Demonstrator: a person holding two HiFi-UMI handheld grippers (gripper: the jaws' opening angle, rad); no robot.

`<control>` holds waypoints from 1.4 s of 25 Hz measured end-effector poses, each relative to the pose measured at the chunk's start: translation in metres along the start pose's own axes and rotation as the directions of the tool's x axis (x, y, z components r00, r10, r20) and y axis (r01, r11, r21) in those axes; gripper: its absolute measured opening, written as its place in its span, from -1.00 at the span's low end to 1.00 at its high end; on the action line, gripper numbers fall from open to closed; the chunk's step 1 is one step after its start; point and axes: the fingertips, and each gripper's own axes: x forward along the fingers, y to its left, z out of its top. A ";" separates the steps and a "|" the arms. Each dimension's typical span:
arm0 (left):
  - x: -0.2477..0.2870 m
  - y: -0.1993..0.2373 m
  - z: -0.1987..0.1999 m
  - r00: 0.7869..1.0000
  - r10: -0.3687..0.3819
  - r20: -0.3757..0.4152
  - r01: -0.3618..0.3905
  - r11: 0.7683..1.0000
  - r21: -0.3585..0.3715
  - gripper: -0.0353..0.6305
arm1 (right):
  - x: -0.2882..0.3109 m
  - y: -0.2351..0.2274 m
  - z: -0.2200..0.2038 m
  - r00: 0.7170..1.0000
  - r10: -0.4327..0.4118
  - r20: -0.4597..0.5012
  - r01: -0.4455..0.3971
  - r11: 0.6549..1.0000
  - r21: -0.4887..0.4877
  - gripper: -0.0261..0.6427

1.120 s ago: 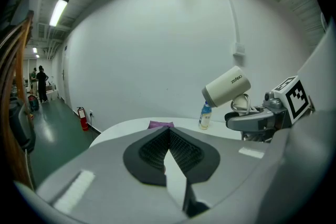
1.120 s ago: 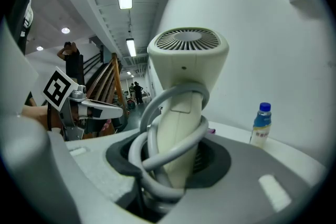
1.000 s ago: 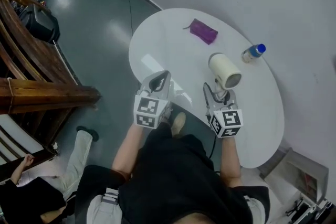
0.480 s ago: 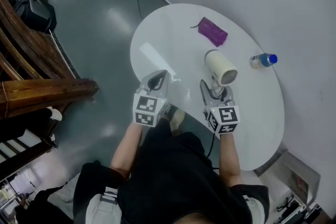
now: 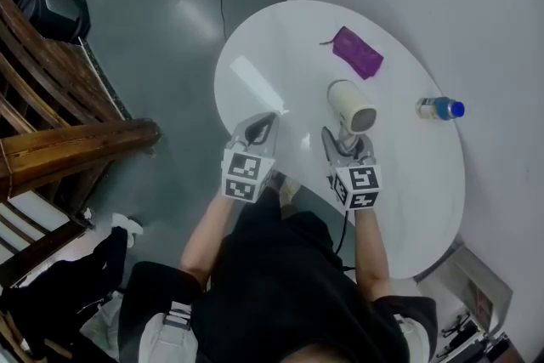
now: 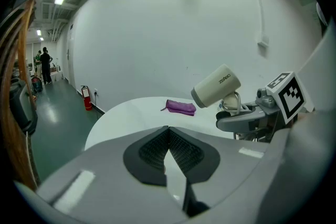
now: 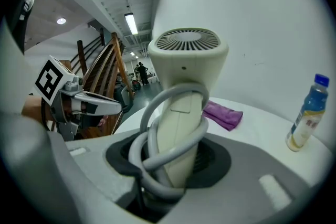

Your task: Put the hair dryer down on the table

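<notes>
Hair dryer (image 5: pixel 350 108): cream body, grey cord (image 7: pixel 157 128) looped round the handle. Held upright by the handle, barrel uppermost, above the middle of the table (image 5: pixel 272 47), toward the edge nearest the person. In the left gripper view it hangs clear of the tabletop; no part is seen to touch.

Right gripper (image 5: pixel 342 147): jaws closed on the hair dryer handle and the cord wound about it, spread fairly wide by that bundle.

Left gripper (image 5: pixel 257 132): jaws together, nothing between them; sits over the near edge of the table, beside the right gripper, apart from the dryer.

Purple cloth (image 5: pixel 358 53): lies flat near the far edge, beyond the dryer.

Bottle (image 5: pixel 440 108): blue cap, on its side near the right edge, well apart from the dryer.

Task status, as judged: not done. The dryer is carried over the table but not set down. Left to do: lower it onto the bare surface between cloth and near edge, then let the jaws release
</notes>
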 end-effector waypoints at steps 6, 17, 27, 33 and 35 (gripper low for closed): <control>0.017 0.014 -0.013 0.999 0.002 -0.036 -0.002 1.000 -0.007 -0.88 | 0.024 -0.003 -0.015 0.999 0.007 -0.051 -0.007 1.000 -0.003 -0.35; 0.042 0.035 -0.032 0.996 -0.012 -0.093 0.009 0.999 -0.034 -0.88 | 0.063 -0.010 -0.037 0.992 0.011 -0.128 -0.011 1.000 -0.002 -0.35; 0.056 0.046 -0.041 0.993 -0.034 -0.113 0.026 0.997 -0.066 -0.88 | 0.089 -0.015 -0.054 0.982 -0.009 -0.189 0.004 1.000 -0.029 -0.35; 0.059 0.052 -0.041 0.993 -0.037 -0.116 0.030 0.997 -0.065 -0.88 | 0.099 -0.013 -0.059 0.977 -0.008 -0.215 0.002 1.000 -0.029 -0.34; 0.060 0.051 -0.043 0.992 -0.040 -0.120 0.032 0.997 -0.063 -0.88 | 0.102 -0.013 -0.061 0.976 -0.008 -0.218 0.003 1.000 -0.027 -0.34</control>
